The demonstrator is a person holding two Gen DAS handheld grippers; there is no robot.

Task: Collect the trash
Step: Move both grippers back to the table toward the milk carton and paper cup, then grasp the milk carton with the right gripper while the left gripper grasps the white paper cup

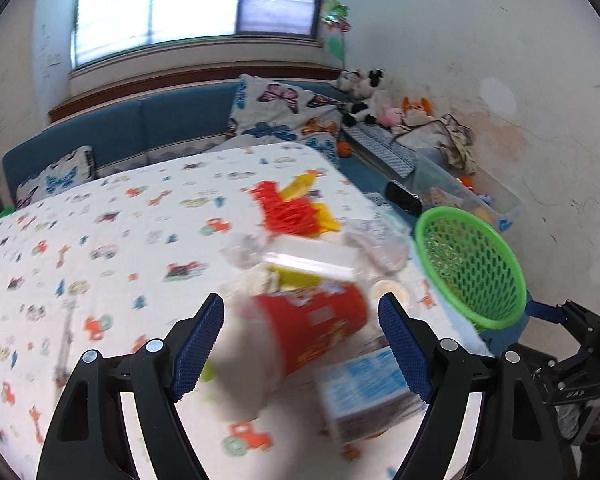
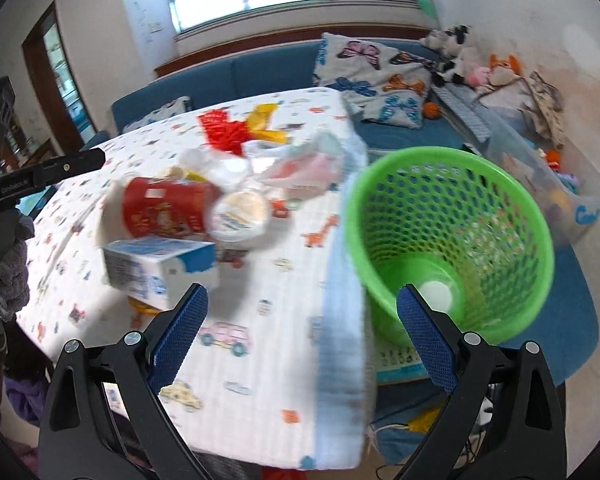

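Note:
A red paper cup (image 1: pixel 312 332) lies on its side on the patterned tablecloth (image 1: pixel 80 264), right in front of my open left gripper (image 1: pixel 300 344). A blue-and-white carton (image 1: pixel 368 392) lies beside it at the right finger. Clear plastic wrap (image 1: pixel 300 256), a red net bag (image 1: pixel 288 212) and yellow wrappers lie behind. My right gripper (image 2: pixel 300 336) is open and empty over the table's right edge. The cup (image 2: pixel 160 208), a round lid (image 2: pixel 240 212) and the carton (image 2: pixel 156 268) lie to its left. The green mesh basket (image 2: pixel 452 240) stands at its right with a white piece inside.
The basket (image 1: pixel 472 268) sits just off the table's right edge. A blue sofa (image 1: pixel 140 128) with butterfly cushions runs behind the table. A clear bin of toys (image 2: pixel 560 184) and plush toys stand along the right wall. The left gripper's arm (image 2: pixel 40 176) shows at the far left.

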